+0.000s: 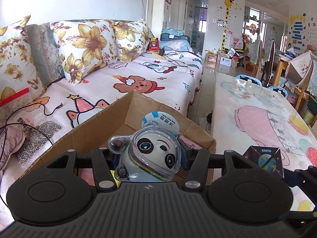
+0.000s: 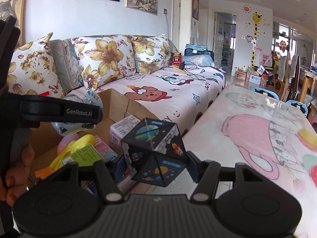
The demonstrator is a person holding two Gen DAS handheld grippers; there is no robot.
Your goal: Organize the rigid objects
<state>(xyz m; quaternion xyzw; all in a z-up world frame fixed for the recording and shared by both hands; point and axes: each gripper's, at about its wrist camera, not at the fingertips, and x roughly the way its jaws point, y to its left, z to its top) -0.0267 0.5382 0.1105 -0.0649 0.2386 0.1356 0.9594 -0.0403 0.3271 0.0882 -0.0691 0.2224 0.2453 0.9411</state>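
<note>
Above the open cardboard box [image 1: 138, 115], the left gripper [image 1: 150, 154] clamps its fingers on a panda figurine [image 1: 156, 152] in clear plastic packaging. To the right of the box, over its bench-side edge, the right gripper [image 2: 154, 162] holds a dark space-themed cube [image 2: 154, 148] between its fingers. Small cartons [image 2: 122, 130] fill the box, beside the bench [image 2: 247, 138].

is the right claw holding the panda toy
No, the right claw grips the space-print cube; the panda toy sits in the left claw.
</note>
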